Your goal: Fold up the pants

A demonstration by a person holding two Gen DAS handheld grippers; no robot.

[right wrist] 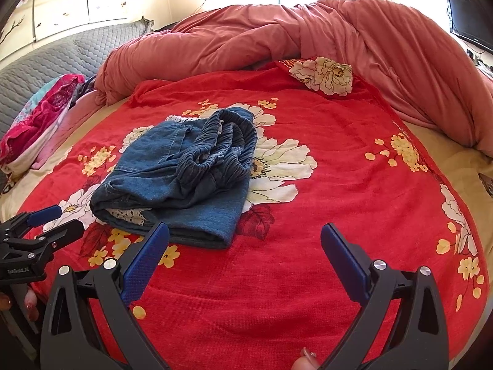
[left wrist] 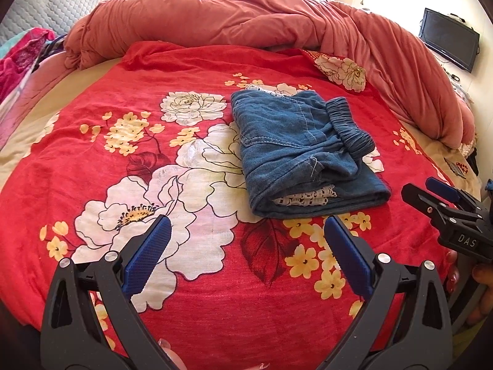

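Blue denim pants (left wrist: 303, 151), folded into compact bundle, elastic waistband on top, white lace trim showing at fold, centre frame on red floral bedspread (left wrist: 191, 308). Left claw (left wrist: 246, 231) wide open, empty, lower centre, short of pants. Right claw (right wrist: 245, 237) same, empty. Pink duvet (left wrist: 246, 15) bunched along upper frame.

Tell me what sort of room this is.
Most likely a bedroom: a bed under a red flowered blanket, a bunched pink quilt behind the folded pants, and a small screen by the wall.
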